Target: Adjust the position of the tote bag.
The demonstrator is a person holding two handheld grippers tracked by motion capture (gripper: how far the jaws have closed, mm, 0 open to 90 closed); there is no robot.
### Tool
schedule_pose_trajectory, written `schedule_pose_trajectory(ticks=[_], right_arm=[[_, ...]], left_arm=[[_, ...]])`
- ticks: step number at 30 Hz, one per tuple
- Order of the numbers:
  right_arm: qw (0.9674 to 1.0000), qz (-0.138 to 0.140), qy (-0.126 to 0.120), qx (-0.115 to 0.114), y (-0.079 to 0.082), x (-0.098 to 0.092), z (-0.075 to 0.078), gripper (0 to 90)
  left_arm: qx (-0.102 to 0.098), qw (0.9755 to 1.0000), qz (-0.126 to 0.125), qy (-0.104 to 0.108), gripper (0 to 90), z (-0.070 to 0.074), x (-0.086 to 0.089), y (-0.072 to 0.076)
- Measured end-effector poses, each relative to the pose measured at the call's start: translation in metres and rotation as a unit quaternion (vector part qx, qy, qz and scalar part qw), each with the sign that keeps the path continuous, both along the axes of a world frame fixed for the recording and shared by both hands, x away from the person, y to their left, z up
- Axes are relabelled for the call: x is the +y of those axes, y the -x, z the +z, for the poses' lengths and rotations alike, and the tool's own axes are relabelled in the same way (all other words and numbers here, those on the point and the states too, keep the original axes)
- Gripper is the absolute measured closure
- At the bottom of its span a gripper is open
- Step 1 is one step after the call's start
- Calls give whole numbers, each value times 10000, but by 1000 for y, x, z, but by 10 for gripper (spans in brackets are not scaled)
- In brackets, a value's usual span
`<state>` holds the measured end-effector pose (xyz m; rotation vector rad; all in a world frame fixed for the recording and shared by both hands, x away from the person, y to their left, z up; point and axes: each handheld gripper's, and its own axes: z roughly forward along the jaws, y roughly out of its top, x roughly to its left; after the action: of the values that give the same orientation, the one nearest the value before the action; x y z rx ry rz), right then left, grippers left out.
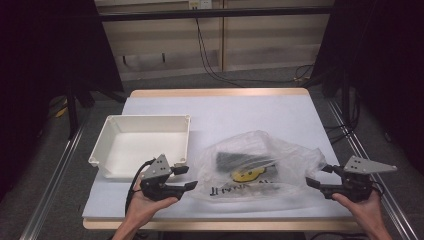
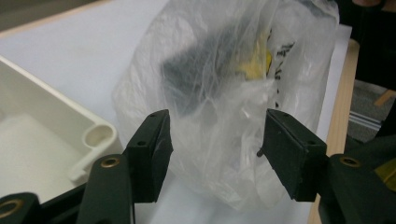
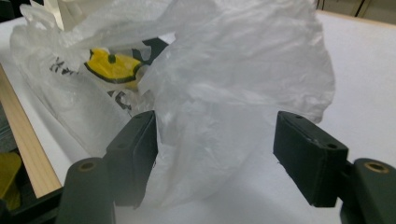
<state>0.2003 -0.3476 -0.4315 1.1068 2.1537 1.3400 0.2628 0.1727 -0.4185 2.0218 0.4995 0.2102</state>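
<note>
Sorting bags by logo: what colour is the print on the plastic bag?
Yellow with black lettering on the plastic bag, clearest in the right gripper view.

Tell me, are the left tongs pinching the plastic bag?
Apart. In the left gripper view the left tongs stand open, with a gap between each black pad and the plastic bag behind them.

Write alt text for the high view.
A clear plastic bag holding a dark item lies on a white table, between the open left tool and open right tool. An empty white tray sits at left.
</note>
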Motion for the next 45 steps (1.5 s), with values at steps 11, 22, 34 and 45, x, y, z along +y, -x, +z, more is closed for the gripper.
schedule_pose_trajectory(ticks=[11, 22, 34, 45], right_arm=[[9984, -374, -73, -406, 18, -16, 25, 252], [9965, -120, -73, -820, 17, -4, 57, 500], [9963, 661, 179, -525, -4, 33, 52, 804], [9834, 1361, 1136, 392, -49, 83, 22, 900]], left_arm=[[-149, 9996, -250, 65, 641, 12, -14, 6], [-235, 9957, -894, -77, 884, 27, -59, 3], [-9, 9876, -1374, -761, 900, 14, -123, -13], [-18, 9772, -1663, -1320, 900, 11, -174, -28]])
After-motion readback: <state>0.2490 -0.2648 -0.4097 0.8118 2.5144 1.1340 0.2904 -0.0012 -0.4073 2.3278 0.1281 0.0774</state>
